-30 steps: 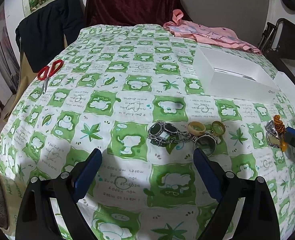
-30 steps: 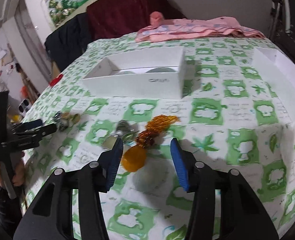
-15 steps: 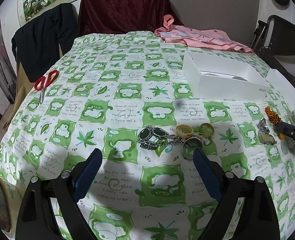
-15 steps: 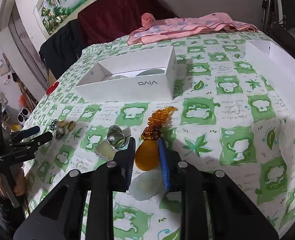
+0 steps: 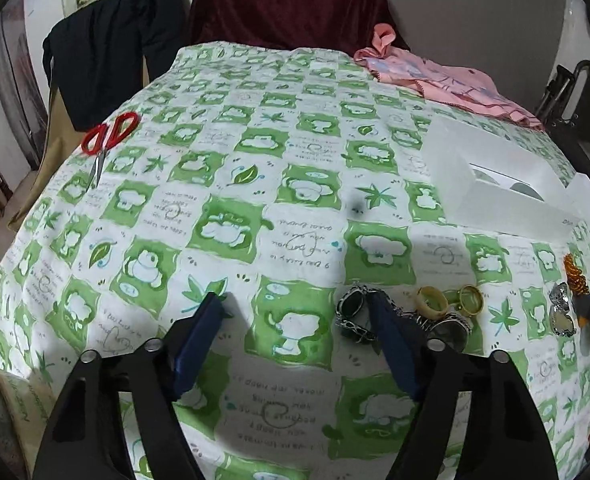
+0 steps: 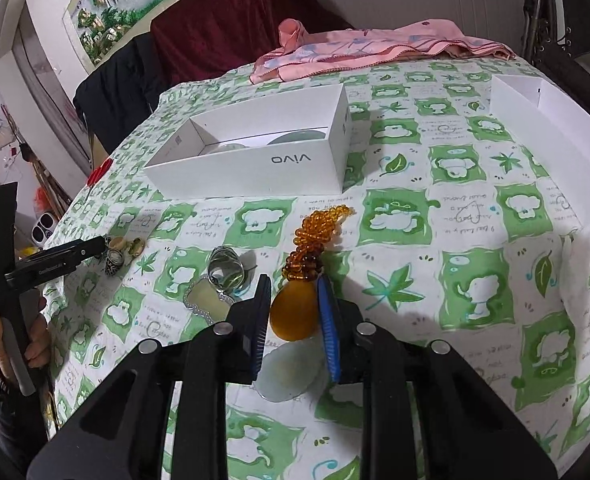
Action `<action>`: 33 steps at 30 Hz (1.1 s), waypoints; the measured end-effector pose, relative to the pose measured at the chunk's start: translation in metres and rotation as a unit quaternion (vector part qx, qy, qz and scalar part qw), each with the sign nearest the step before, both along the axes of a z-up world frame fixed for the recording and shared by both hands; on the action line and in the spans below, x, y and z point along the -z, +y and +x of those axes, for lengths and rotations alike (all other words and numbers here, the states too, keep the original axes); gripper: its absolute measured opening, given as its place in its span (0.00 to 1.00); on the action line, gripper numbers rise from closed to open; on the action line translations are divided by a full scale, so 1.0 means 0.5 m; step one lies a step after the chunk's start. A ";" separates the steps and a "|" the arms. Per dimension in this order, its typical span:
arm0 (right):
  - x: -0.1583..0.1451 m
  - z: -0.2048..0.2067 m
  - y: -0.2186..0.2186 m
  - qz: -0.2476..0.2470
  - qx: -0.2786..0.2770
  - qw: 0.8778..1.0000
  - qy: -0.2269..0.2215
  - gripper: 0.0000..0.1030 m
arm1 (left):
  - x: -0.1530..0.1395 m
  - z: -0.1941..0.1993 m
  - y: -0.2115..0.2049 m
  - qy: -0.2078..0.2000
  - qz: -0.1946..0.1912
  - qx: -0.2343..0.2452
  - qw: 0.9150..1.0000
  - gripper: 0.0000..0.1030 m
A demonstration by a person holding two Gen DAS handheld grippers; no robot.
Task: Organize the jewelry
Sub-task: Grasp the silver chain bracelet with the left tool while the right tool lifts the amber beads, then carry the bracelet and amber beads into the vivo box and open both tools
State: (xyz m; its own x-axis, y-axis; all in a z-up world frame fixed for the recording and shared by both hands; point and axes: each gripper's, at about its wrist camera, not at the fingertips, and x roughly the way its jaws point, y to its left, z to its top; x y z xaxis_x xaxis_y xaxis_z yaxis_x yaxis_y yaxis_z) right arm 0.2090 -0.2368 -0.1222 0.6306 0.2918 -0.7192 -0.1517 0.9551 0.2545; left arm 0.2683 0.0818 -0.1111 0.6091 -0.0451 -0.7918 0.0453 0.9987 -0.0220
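Plainly, "vivo" reads inverted on the white box (image 6: 255,160).

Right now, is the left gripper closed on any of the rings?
No, the left gripper is open above the cloth, with the rings lying untouched beside its right finger.

The left gripper (image 5: 295,312) has black angular arms with triangular cut-outs, round silver screw heads and dark blue ribbed pads; the right gripper (image 6: 295,300) is built alike, its blue pads (image 6: 329,328) finely grooved; seen from the right wrist, the left one's black handle carries small white lettering, gripped by a bare-skinned hand (image 6: 35,340) above a dark sleeve.
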 end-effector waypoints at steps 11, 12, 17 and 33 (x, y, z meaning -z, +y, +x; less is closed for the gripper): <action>0.000 0.006 0.007 -0.008 -0.002 1.000 0.001 0.23 | 0.004 -0.030 -0.075 -0.028 0.077 0.053 0.995 0.34; 0.001 0.007 0.006 -0.007 -0.003 1.000 0.001 0.23 | 0.005 -0.026 -0.073 -0.029 0.079 0.047 0.995 0.40; -0.001 0.006 0.001 0.004 -0.005 1.000 -0.003 0.21 | 0.001 -0.024 -0.064 -0.021 0.039 0.068 0.997 0.11; -0.055 -0.021 -0.029 0.070 -0.013 0.995 -0.064 0.00 | -0.113 -0.077 -0.035 -0.102 -0.052 0.054 0.992 0.11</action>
State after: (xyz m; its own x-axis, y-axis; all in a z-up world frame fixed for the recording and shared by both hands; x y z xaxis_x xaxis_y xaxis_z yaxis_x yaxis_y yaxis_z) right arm 0.1985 -0.2513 -0.0949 0.7053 0.4010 -0.5846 -0.2157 0.9069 0.3620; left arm 0.2296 0.0643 -0.0548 0.7427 -0.1943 -0.6408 0.1669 0.9805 -0.1038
